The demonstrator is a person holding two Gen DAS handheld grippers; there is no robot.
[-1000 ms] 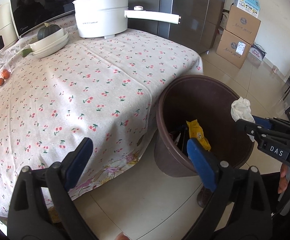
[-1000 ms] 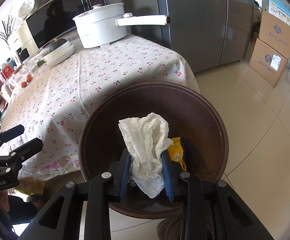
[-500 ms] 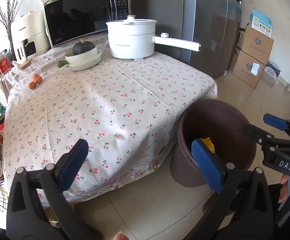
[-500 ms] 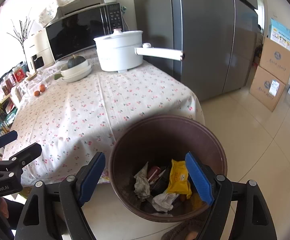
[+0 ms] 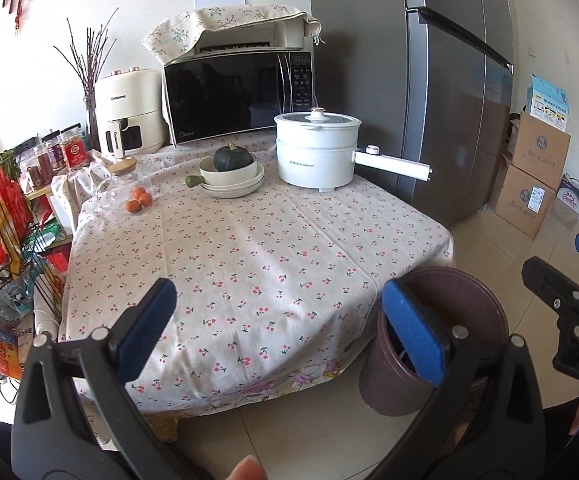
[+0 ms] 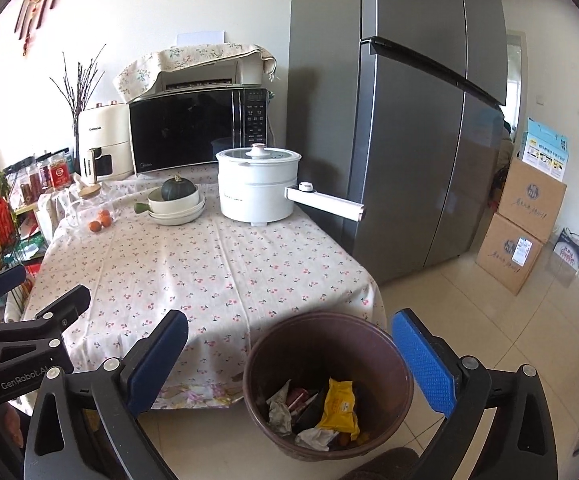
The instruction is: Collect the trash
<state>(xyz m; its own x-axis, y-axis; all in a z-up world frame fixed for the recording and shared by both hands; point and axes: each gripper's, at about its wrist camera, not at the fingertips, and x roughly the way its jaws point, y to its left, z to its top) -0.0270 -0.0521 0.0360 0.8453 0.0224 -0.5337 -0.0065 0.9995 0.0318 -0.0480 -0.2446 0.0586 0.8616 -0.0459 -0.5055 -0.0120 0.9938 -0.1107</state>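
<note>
A brown bin (image 6: 389,344) stands on the floor by the table's near right corner; it also shows in the left wrist view (image 5: 485,312). Inside lie a yellow wrapper (image 6: 339,406), crumpled white tissue (image 6: 315,436) and other scraps. My right gripper (image 6: 289,358) is open and empty, raised above and in front of the bin. My left gripper (image 5: 279,328) is open and empty, in front of the table's near edge, left of the bin.
The table with a cherry-print cloth (image 5: 249,256) carries a white electric pot (image 5: 317,152) with a long handle, stacked bowls with a squash (image 5: 231,170), small oranges (image 5: 137,200) and a microwave (image 5: 237,94). A fridge (image 6: 409,140) and cardboard boxes (image 6: 521,232) stand at right.
My right gripper opened and dropped the white tissue into the bin. Both grippers then rose and pulled back from the bin and table.
</note>
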